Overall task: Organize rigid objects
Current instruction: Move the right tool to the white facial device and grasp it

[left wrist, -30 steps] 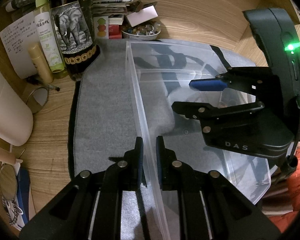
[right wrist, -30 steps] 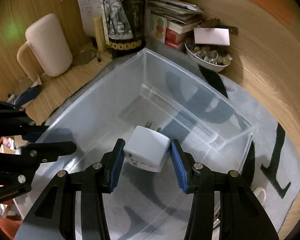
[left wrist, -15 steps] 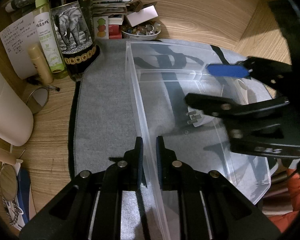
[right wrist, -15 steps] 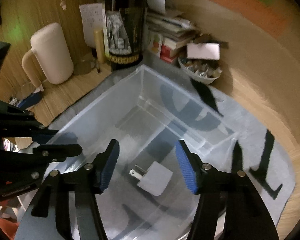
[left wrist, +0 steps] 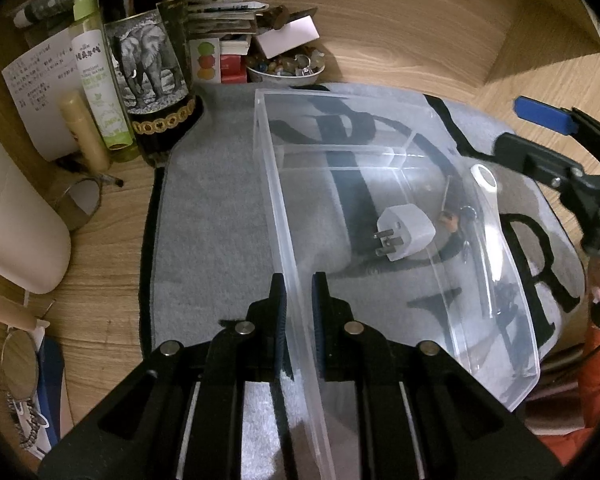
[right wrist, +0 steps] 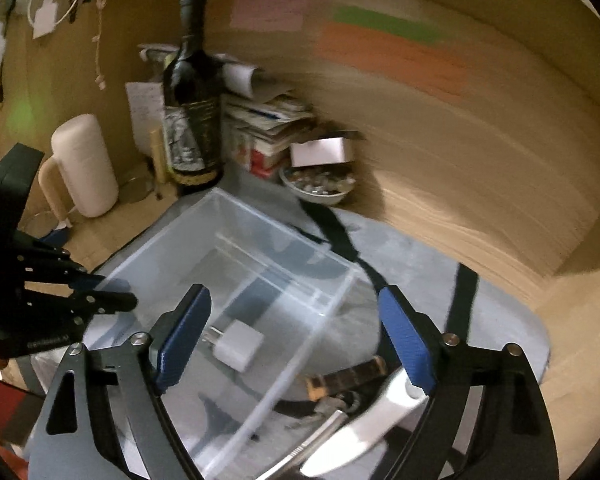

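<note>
Left wrist close at bin (left wrist: 284,216) wall — right wrist higher, behind; both share bin

1. Left gripper (left wrist: 298,300): fingers nearly closed, clamped on either side of the clear bin's (left wrist: 284,216) near-left wall, level.
2. Right gripper (right wrist: 296,344): jaws spread wide, empty, raised above the bin's right side.

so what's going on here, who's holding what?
A person with two handheld grippers is sorting items into a clear plastic bin. The left gripper is clamped on the bin's side wall. The right gripper is open and empty above the bin. A white plug adapter lies loose on the bin floor. A metal knife and other small items sit outside on the grey mat.
</note>
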